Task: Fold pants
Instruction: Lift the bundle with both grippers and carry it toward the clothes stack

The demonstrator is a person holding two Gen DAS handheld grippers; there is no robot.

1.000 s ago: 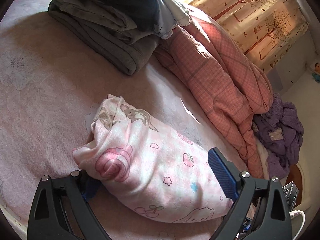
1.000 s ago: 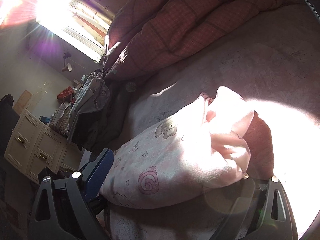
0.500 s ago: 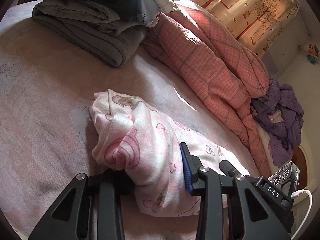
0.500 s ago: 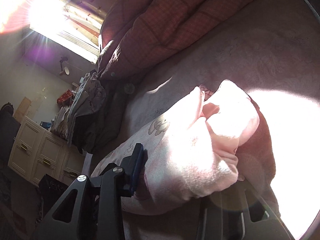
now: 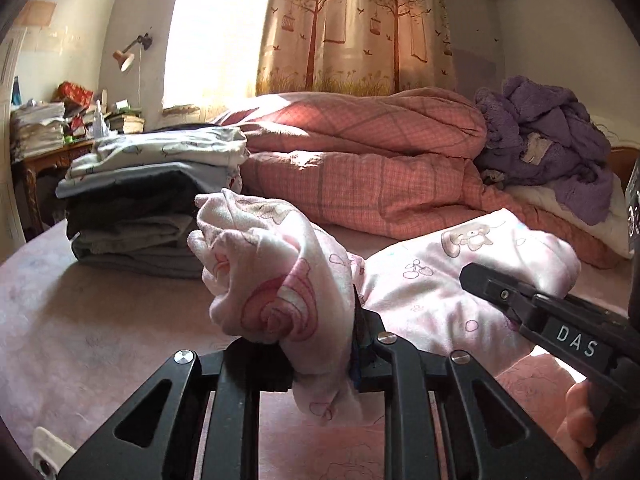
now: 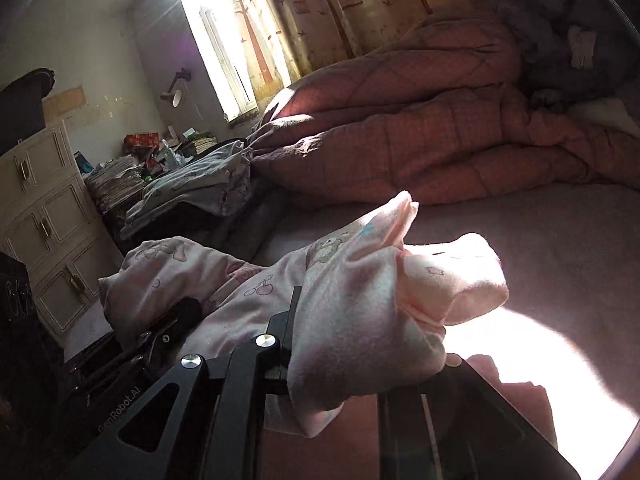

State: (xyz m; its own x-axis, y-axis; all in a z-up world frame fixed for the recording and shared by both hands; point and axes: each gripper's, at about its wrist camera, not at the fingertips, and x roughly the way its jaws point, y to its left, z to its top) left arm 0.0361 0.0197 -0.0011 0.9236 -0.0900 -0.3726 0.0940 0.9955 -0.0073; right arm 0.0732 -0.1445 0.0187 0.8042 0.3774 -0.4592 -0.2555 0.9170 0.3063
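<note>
Two hand-held claws lift a bundled pair of pink printed pants (image 5: pixel 304 276) just above a bed (image 5: pixel 80 320) covered in a pale pink sheet. The left claw (image 5: pixel 320 364) pinches one bunched end of the garment, its jaws closing with cloth pressed between them; the right claw (image 6: pixel 340 364) does the same at the other end, jaws likewise closing on a thick wad of fabric. The span of cloth between the two grips sags toward the sheet.

The pants look light, soft and limp, a fleecy knit that holds no shape of its own and drapes wherever it is not supported. Such cloth is unlikely to slip from the pads, but a grip on a bunched wad gives little control over edges. A cleaner hold would probably be at the waistband corners or the leg hems, with the fabric spread flat first.

The left wrist view shows a neat stack of folded clothes (image 5: pixel 152 200) behind the pants, a rolled pink checked quilt (image 5: pixel 360 168), a purple fleece garment (image 5: pixel 552 140) and the tree-print curtain (image 5: pixel 352 24); it also catches the right claw from the side, with the person's fingers (image 5: pixel 580 432) below it. The right wrist view, washed by glare from the window, adds a cream chest of drawers (image 6: pixel 44 220) and a bright sun patch on the sheet.
</note>
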